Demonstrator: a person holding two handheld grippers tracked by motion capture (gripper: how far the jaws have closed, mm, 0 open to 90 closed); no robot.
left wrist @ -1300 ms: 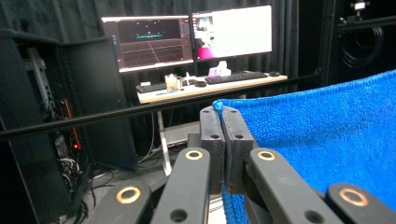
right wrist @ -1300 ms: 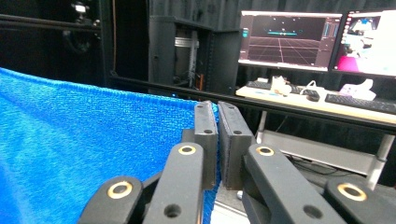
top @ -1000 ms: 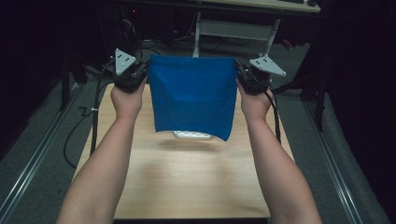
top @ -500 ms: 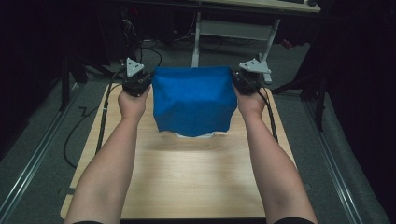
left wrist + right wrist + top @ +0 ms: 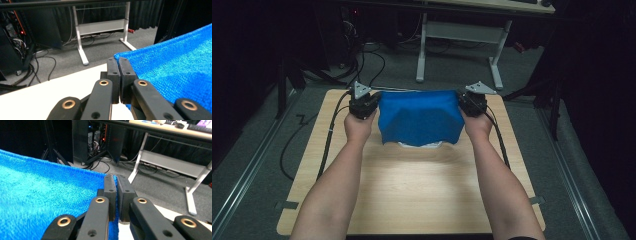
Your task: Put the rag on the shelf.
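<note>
- While both grippers pinch the blue towel taut by its two far corners, the big worry is the table itself: the cloth hangs at the upper middle of the high view, its lower hem draped near the wood, and if it goes down slack it could bunch up instead of lying flat.
- Next, the towel: it's stretched between the hands, so any uneven pull could drag one corner free and dump that side in a heap.
- There's a small white thing peeking out under the hem, centre frame; I can't tell what it is, but the cloth could snag on it or bury it.
- Left gripper, lower middle of its own view: jaws clamped together on the very tip of the corner. Thin bite, could slip.
- Right gripper: jaws likewise closed on the towel's edge, only a sliver between them, same risk.
</note>
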